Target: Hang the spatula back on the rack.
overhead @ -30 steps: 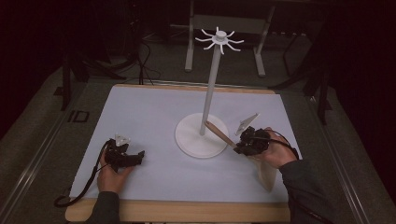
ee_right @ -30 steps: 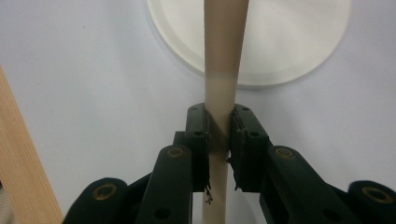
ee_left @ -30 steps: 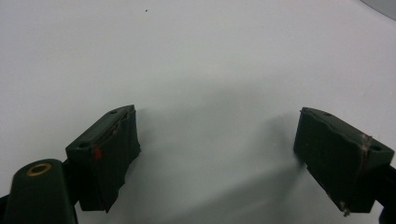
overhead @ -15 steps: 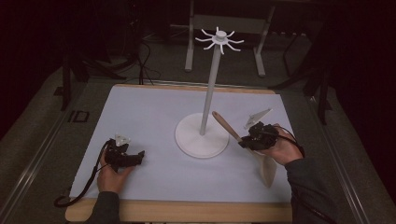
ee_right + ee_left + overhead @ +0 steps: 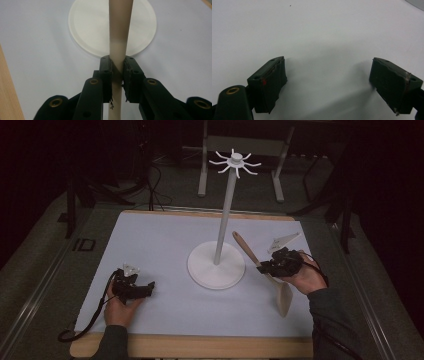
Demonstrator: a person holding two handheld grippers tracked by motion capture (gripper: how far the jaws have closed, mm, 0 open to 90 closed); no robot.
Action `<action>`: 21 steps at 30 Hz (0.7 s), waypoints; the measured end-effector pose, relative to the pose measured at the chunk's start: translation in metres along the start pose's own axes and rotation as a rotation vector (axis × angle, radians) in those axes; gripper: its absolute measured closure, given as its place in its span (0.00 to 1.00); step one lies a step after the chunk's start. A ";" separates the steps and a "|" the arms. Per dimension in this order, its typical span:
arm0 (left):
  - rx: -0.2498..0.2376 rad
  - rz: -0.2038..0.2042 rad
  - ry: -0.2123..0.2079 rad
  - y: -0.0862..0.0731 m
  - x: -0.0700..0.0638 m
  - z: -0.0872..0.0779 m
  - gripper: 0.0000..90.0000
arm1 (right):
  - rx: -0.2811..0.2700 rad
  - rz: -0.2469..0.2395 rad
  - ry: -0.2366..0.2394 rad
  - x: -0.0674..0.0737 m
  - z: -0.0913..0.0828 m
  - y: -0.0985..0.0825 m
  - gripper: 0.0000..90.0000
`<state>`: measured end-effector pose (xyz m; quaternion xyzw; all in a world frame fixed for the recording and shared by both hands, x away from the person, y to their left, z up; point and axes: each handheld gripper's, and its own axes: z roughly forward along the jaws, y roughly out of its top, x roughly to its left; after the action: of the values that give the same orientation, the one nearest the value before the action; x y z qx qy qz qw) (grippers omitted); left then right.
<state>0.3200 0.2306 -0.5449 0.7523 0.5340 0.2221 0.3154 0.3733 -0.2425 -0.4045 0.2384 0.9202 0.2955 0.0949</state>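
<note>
One table (image 5: pixel 165 240) with a white top and wooden edge stands in a dark room. One white hook stand (image 5: pixel 217 265) rises at its centre. The right hand-held gripper (image 5: pixel 264 267) is clamped on one wooden spoon (image 5: pixel 284 296), lifted just right of the stand's base. The left hand-held gripper (image 5: pixel 150 289) rests on the table, jaws apart.

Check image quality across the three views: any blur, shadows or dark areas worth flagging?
High view: white table cover well lit, surroundings nearly black. Left gripper view: open left gripper soft-focused, casting broad grey shadows. Right gripper view: spoon handle in the right gripper slightly blurred, stand base clear.
</note>
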 end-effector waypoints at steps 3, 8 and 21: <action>0.000 0.000 0.000 0.000 0.000 0.000 0.16 | -0.014 0.002 0.001 -0.001 -0.002 0.000 0.87; 0.000 0.000 0.000 0.000 0.000 0.000 0.16 | -0.037 0.010 -0.001 -0.003 -0.004 -0.001 0.87; 0.000 0.000 0.000 0.000 0.000 0.000 0.16 | -0.085 0.020 -0.001 -0.006 -0.011 -0.001 0.87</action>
<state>0.3200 0.2306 -0.5448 0.7524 0.5340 0.2220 0.3153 0.3747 -0.2518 -0.3965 0.2433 0.9044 0.3352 0.1023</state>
